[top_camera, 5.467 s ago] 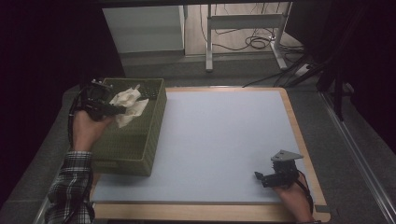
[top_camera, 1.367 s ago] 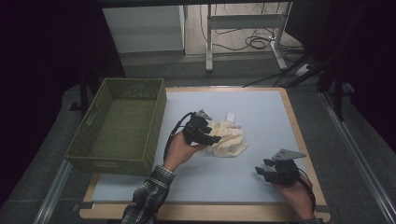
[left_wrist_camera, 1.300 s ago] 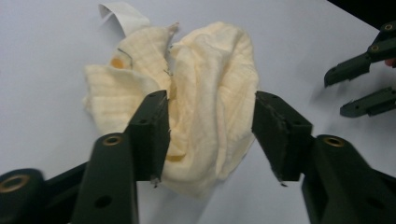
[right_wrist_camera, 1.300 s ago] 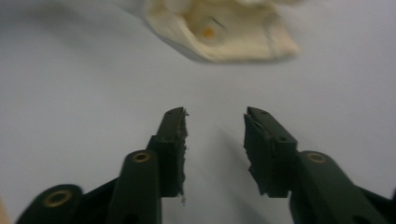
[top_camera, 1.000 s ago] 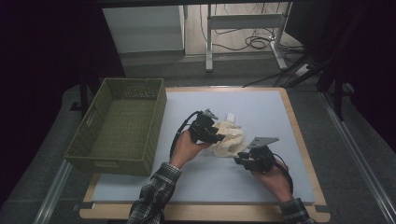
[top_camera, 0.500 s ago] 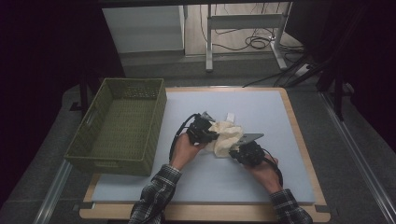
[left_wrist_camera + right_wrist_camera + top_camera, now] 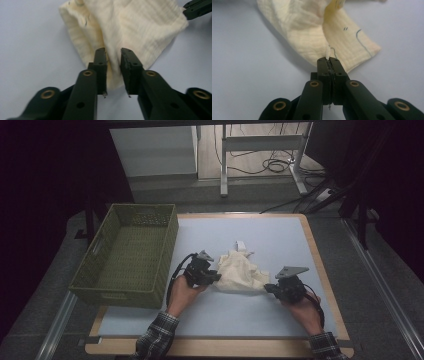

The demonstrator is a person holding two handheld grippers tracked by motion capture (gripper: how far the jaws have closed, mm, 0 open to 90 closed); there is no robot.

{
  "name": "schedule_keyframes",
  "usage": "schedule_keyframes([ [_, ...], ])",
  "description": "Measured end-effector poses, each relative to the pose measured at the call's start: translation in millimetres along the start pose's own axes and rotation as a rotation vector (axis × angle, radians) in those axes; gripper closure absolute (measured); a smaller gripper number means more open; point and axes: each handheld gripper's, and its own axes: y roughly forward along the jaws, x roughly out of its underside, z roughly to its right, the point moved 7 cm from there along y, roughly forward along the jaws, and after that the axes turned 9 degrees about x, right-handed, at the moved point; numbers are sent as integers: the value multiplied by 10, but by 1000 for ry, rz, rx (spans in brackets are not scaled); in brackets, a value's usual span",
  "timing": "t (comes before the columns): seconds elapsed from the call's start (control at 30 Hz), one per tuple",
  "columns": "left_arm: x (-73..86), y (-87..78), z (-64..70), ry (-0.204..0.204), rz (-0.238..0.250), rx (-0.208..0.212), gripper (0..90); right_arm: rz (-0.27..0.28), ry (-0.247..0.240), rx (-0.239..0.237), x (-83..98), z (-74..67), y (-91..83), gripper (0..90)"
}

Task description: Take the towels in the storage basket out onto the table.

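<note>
A crumpled cream cloth (image 7: 240, 272) lies on the pale blue mat between my two grippers. My left gripper (image 7: 216, 277) is at the cloth's left edge. In the left gripper view its jaws (image 7: 113, 53) stand slightly apart with a fold of the cloth (image 7: 135, 25) between them, having just been opening. My right gripper (image 7: 267, 288) is at the cloth's right corner. In the right gripper view it (image 7: 327, 60) is shut on the cloth's (image 7: 307, 27) edge, and a thin thread sticks up from the pinch. That gripper's tips (image 7: 197, 8) also show at the far corner in the left gripper view.
A green mesh basket (image 7: 140, 207) stands with nothing in it at the left edge of the mat (image 7: 280, 235). The table's wooden rim (image 7: 320, 265) runs along the right. Beyond the table are a metal frame and cables on the floor.
The cloth came out of the basket onto the mat. The right hand reached in to the cloth, closed on its corner and drew it right. The left jaws shut, then parted a little.
</note>
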Motion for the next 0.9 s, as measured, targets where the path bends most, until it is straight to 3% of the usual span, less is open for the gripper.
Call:
schedule_keyframes([
  [0.07,-15,-38,-36,-11,19,-11,672,-1,-8,5,19,-5,-10,847],
  [0.1,-48,-62,-53,-16,33,-15,618,10,-6,15,-16,0,-47,779],
  [0.23,-280,-131,-85,-5,65,-23,560,35,-10,26,-178,43,-137,710],
  [0.3,-321,-128,-91,2,65,-22,553,42,-6,27,-226,55,-148,695],
  [0.4,-431,-69,-101,1,72,-5,525,54,8,9,-364,75,-124,643],
  [0.63,-610,153,-141,7,30,1,533,54,57,-32,-645,91,114,518],
  [0.7,-612,222,-137,5,17,24,605,39,58,-38,-687,90,189,554],
  [0.73,-597,247,-134,10,5,24,674,23,63,-52,-689,79,222,654],
  [0.77,-561,278,-114,22,-3,29,826,10,49,-55,-676,56,271,819],
  [0.9,-532,208,-46,43,16,35,861,15,13,-54,-652,8,260,863],
])
